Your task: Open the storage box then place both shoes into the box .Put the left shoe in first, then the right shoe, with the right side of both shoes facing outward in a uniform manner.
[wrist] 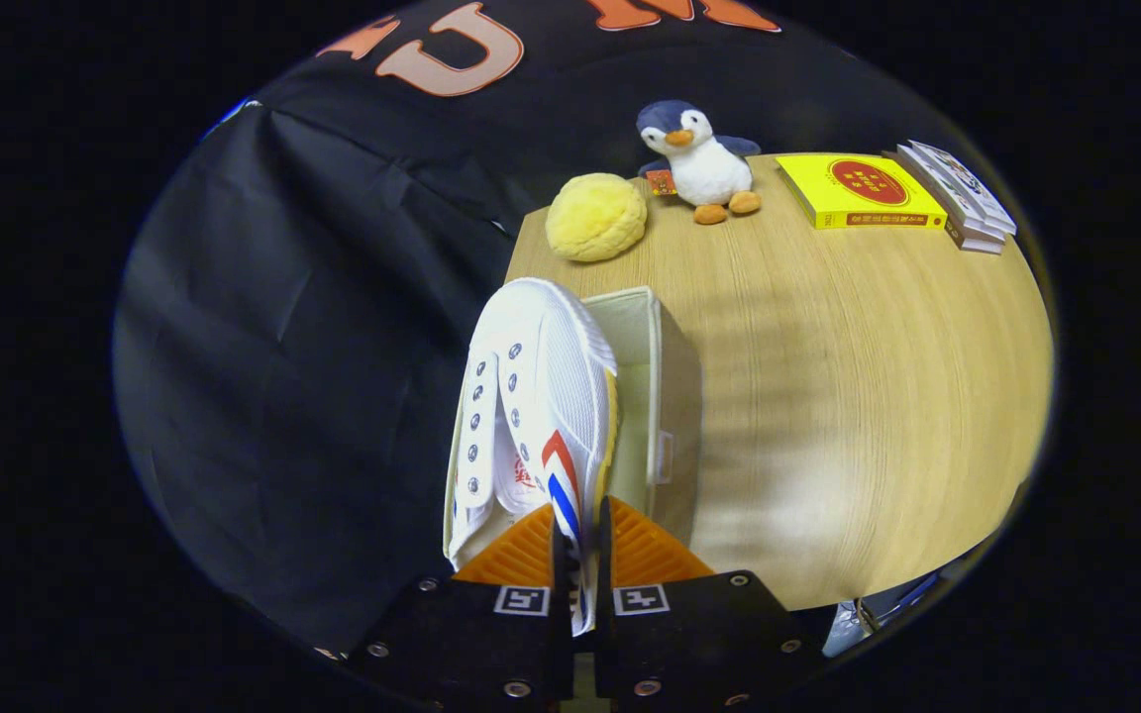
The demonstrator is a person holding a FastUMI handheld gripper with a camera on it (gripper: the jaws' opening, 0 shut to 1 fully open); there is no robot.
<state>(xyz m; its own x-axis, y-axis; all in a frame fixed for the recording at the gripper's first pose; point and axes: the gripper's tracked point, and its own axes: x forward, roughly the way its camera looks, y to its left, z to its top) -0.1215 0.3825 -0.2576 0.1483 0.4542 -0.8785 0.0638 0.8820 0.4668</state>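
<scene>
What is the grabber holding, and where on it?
A white canvas shoe with red and blue stripes; the gripper jaws pinch its side wall near the heel.

I'm working in a staged recording booth: black cloth wall (pixel 333 297) hangs behind a round wooden table (pixel 878 396). Homely props sit along the far edge, a plush penguin (pixel 697 163), a yellow plush ball (pixel 595 216) and stacked books (pixel 957 193).

Wooden table (pixel 828 396), plush penguin (pixel 699 163), yellow plush ball (pixel 595 216), yellow book (pixel 858 190), stacked books (pixel 962 196)
</scene>
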